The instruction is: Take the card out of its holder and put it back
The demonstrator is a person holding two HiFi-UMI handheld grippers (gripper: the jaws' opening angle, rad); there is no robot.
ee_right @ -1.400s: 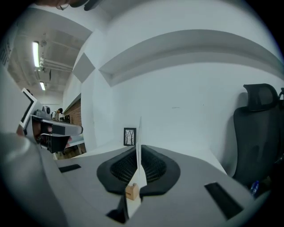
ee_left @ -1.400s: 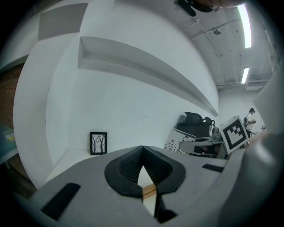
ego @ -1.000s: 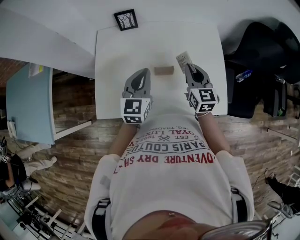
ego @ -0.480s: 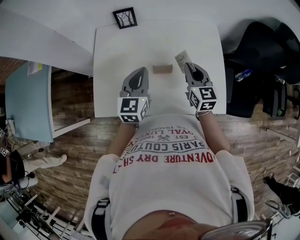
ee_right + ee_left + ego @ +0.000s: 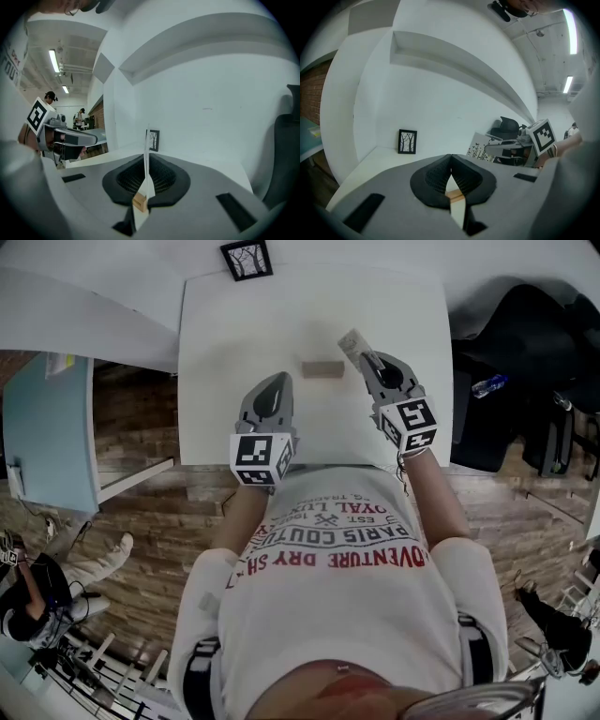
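While a pale blue tabletop (image 5: 52,437) fills the far left of the head view, the work sits on the white table (image 5: 216,381) beside it. At that table's far edge a small black picture frame (image 5: 248,259) holding a drawing of bare trees stands against the white wall (image 5: 309,251). Right of the frame and nearer the person, the left gripper (image 5: 281,381) hovers over the table with its jaws pressed together tip to tip and nothing caught between them. In the left gripper view only a sliver of the wooden card holder (image 5: 455,195) shows through the slot behind the closed tips. That holder (image 5: 322,368), a short pale block, lies on the table just ahead of the left gripper's tips and to their right, between the two grippers. The card (image 5: 351,339) is out of it: it hangs to the holder's right and a little farther from the person, apart from the block, tilted, white with small dark print. The right gripper (image 5: 362,356) has its jaws clamped on the card's near end. In the right gripper view the card (image 5: 146,154) stands edge-on as a thin upright line between the pads, the holder (image 5: 139,202) shows low in the slot, and the frame (image 5: 153,139) sits beyond. Past the table's right edge lie dark bags (image 5: 525,352) and a bottle (image 5: 489,386)
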